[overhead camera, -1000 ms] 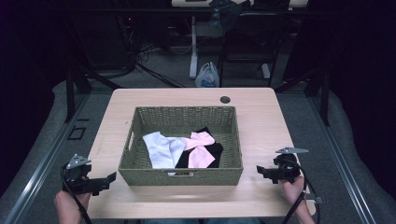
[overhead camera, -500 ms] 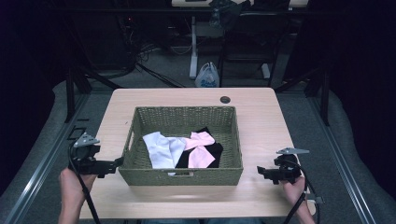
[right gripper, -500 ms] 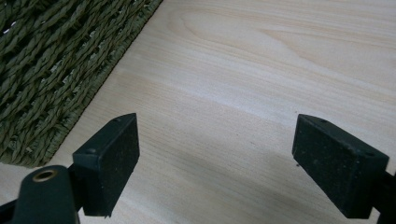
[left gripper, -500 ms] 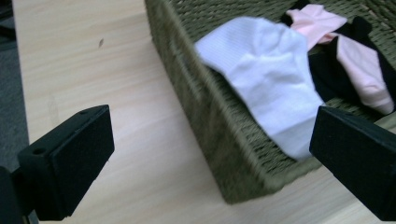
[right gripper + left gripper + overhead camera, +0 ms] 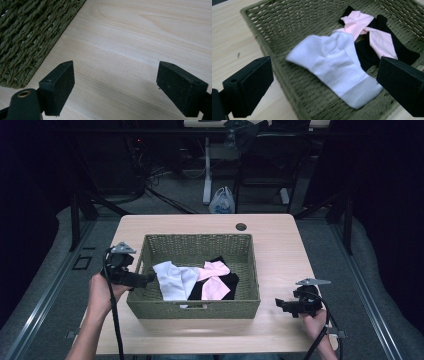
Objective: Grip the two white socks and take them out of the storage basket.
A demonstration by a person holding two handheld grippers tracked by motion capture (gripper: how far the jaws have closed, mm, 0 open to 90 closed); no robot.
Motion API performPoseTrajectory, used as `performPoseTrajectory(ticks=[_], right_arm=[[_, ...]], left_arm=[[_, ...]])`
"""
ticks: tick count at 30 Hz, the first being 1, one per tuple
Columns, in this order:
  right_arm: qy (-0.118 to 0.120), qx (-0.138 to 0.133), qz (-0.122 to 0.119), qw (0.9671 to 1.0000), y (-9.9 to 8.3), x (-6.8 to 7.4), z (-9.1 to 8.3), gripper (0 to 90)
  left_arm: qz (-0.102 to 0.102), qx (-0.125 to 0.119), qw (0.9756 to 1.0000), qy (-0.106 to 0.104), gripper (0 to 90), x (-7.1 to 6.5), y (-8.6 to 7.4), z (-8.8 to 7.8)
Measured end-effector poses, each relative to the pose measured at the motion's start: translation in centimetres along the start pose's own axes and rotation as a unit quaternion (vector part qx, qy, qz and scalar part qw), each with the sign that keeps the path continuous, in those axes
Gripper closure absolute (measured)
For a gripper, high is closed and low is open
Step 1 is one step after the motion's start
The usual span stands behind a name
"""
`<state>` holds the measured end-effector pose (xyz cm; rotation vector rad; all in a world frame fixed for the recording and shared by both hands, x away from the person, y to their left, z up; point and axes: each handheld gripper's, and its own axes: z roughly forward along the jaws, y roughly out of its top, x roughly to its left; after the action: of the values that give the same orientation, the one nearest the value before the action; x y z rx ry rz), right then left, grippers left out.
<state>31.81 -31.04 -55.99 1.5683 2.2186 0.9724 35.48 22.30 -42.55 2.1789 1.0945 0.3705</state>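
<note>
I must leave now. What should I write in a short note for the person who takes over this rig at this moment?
Left gripper: open, holds nothing, at the left rim of the woven basket, pointing toward the white sock.
Right gripper: open, holds nothing, over the bare table to the right of the basket.
Things: the white sock, the pink socks and the black socks all lie in the basket, overlapping; the white one is nearest the left gripper.
Done: nothing taken out yet.
Left: probably grasp the white sock first, then handle the others.
</note>
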Motion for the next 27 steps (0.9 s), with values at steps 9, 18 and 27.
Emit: performPoseTrajectory(ticks=[9,18,27], right_arm=[[0.003,-0.005,0.001,1.0,0.0,-0.1,0.0,14.6],[0.004,-0.005,0.0,1.0,0.0,-0.1,0.0,14.6],[0.004,-0.005,0.001,1.0,0.0,-0.1,0.0,14.6]], left_arm=[[0.02,0.042,0.9986,-0.025,7.4,-0.7,2.8,3.9],[0.015,0.08,0.996,-0.036,16.5,-0.2,3.7,7.2],[0.001,0.131,0.991,-0.029,25.7,0.3,3.9,9.9]])
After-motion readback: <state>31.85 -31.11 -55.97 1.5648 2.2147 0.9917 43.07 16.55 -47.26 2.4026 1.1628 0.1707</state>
